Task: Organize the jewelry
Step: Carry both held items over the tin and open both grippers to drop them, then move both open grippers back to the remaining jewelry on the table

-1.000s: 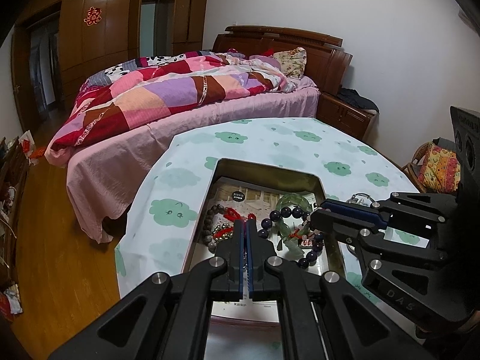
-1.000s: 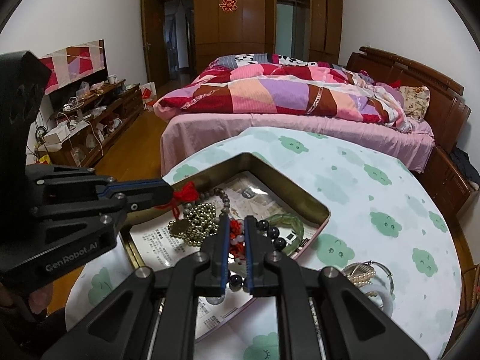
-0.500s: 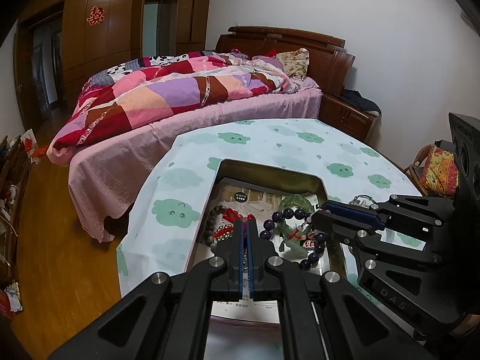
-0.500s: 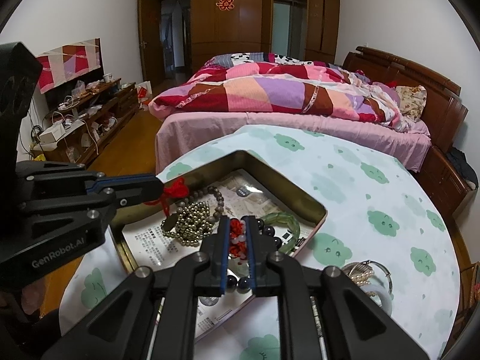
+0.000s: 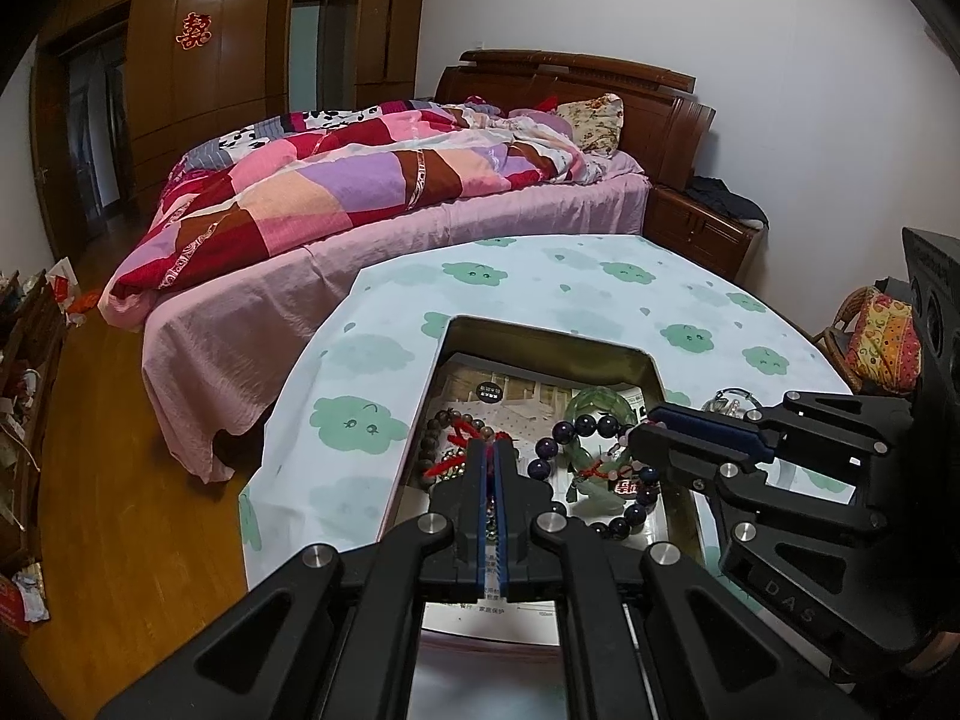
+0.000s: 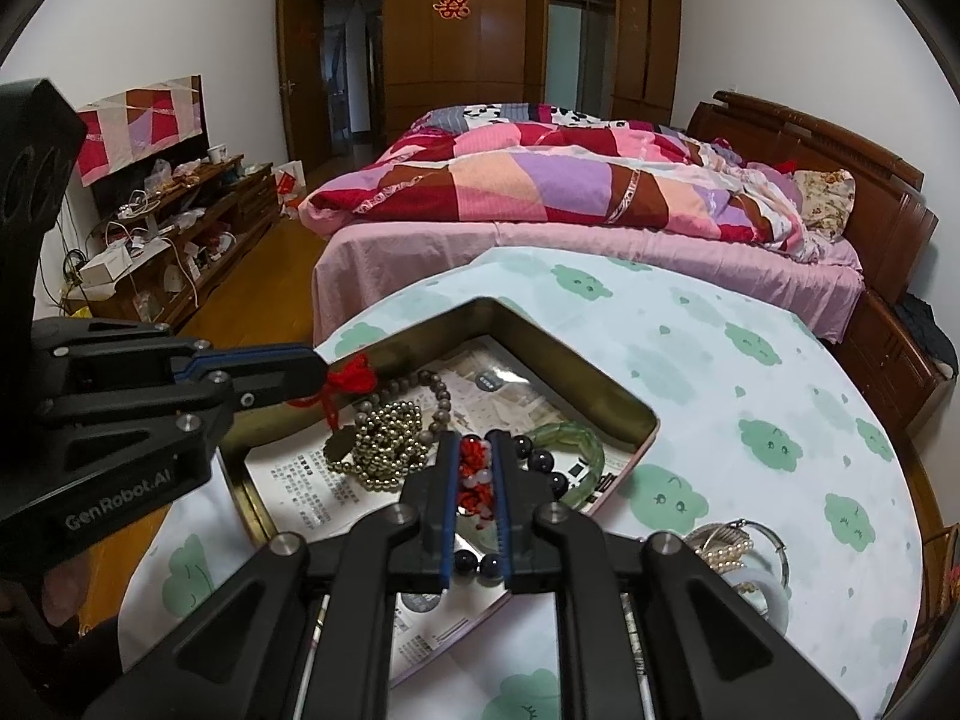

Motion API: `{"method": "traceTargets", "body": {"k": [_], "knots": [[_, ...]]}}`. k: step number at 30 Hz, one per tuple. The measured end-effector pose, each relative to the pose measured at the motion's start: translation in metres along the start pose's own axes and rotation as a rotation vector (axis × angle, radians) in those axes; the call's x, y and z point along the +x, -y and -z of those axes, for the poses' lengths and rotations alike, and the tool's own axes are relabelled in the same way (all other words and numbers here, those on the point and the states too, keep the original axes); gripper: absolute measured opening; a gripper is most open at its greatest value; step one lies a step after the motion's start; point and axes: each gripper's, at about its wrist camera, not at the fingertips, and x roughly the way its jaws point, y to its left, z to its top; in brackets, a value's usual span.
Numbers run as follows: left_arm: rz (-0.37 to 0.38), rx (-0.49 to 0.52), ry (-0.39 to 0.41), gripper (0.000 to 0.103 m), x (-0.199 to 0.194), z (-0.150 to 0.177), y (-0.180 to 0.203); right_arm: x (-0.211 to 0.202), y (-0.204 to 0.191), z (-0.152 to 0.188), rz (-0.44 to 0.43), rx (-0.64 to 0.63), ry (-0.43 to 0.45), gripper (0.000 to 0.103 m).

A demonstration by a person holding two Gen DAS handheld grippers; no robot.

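Observation:
A shallow metal tin (image 6: pixel 600 387) (image 5: pixel 540 333) lined with printed paper sits on the cloud-print round table (image 6: pixel 750 372). My left gripper (image 5: pixel 493 447) (image 6: pixel 321 369) is shut on a red knotted cord (image 6: pixel 354 375) tied to a gold bead necklace (image 6: pixel 384 450), which hangs down into the tin. My right gripper (image 6: pixel 477 441) (image 5: pixel 639 438) is shut on a red and white beaded string (image 6: pixel 474 474) joined to a dark bead bracelet (image 5: pixel 576 432). A green jade bangle (image 6: pixel 570 438) and a brown bead bracelet (image 6: pixel 420 384) lie in the tin.
A pearl string and silver bangles (image 6: pixel 735 546) lie on the table right of the tin. A bed with a patchwork quilt (image 6: pixel 570 180) stands just behind the table. A cluttered low cabinet (image 6: pixel 168 240) lines the left wall.
Both grippers have lifted slightly, keeping their hold. The red cord and gold necklace hang a little higher over the tin.

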Motion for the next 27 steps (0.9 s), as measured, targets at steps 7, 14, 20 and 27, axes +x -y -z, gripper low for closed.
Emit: {"method": "traceTargets", "body": {"k": [7,14,20,27], "knots": [[-0.02,0.009,0.005,0.033,0.0,0.0,0.001,0.001,0.001,0.003,-0.002,0.007,0.006,0.026],[-0.047,-0.003,0.041,0.061,-0.006,-0.002,-0.002,0.001,0.007,0.006,0.003,0.039,0.007,0.05],[-0.065,-0.015,0.022,0.061,-0.002,-0.002,-0.004,0.0,0.009,0.006,0.01,0.044,0.007,0.052],[-0.075,-0.017,0.01,0.066,0.001,0.0,-0.002,0.0,0.01,0.009,0.007,0.046,0.003,0.063]]}}
